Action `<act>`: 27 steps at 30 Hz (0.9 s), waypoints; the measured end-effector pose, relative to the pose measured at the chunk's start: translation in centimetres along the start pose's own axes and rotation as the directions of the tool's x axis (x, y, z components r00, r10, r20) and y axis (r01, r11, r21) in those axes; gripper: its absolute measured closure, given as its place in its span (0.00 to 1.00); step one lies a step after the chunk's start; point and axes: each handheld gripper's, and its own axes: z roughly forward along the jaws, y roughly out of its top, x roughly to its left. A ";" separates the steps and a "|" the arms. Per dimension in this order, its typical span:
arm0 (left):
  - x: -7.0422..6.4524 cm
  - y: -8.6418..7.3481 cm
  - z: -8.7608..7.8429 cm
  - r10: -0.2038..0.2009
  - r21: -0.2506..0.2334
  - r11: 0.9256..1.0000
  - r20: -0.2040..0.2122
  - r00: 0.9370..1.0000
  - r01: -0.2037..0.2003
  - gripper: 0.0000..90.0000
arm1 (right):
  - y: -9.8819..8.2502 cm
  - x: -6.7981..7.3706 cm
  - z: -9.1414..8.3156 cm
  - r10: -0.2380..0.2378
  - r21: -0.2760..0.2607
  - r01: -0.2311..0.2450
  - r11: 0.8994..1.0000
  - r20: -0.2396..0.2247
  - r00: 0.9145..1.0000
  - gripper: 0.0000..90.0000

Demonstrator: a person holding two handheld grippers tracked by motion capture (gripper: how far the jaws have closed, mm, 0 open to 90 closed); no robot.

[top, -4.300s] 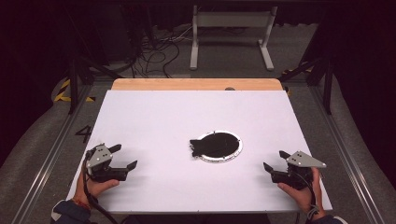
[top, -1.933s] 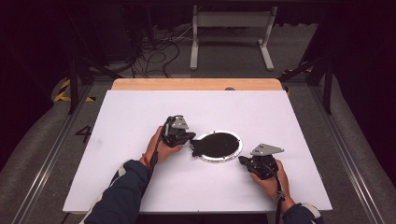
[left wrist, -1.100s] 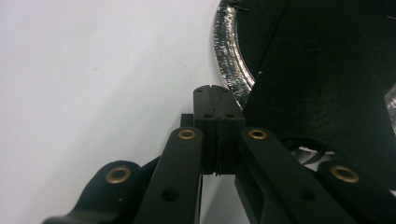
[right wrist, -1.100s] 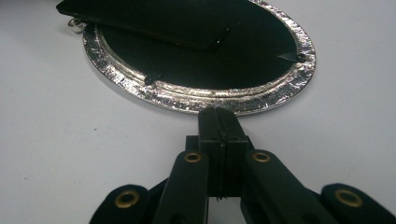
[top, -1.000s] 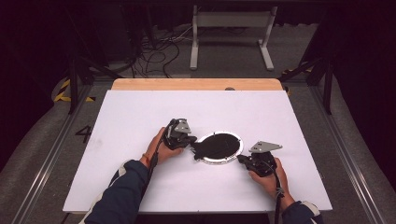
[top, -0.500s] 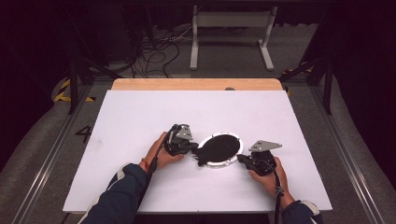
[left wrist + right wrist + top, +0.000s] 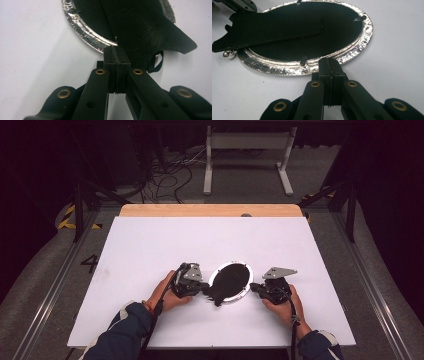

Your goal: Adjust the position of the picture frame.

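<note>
Oval silver frame [image 7: 230, 281] with a black back lies flat on the white table [image 7: 150, 245], near of centre. A black flap [image 7: 150, 32] on the back is lifted at its left end, past the rim. Left gripper [image 7: 200, 287], at the frame's left, has its jaws pressed together at the flap's edge; whether they pinch it cannot be told. Right gripper [image 7: 256, 288], jaws together, touches the frame's right rim [image 7: 329, 61].

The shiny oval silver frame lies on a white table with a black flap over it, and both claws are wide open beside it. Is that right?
Not quite: both claws are shut. The left claw and right claw each show jaws pressed together in their own gripper views. The shiny oval silver frame, black flap and white table are as stated.
</note>
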 end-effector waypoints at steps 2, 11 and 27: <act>-0.2 -0.2 -0.2 -0.008 -0.002 1.000 0.005 1.000 0.008 1.00 | 0.1 0.0 0.1 -0.004 0.002 0.004 1.000 -0.001 1.000 1.00; -0.5 -1.0 -0.8 -0.017 -0.008 1.000 0.007 1.000 0.017 1.00 | 1.0 0.3 1.0 0.003 0.014 -0.003 1.000 -0.016 1.000 1.00; -0.9 -1.8 -1.5 -0.013 -0.004 1.000 0.014 1.000 0.013 0.98 | 2.4 0.7 2.8 0.000 0.000 0.000 1.000 0.010 1.000 1.00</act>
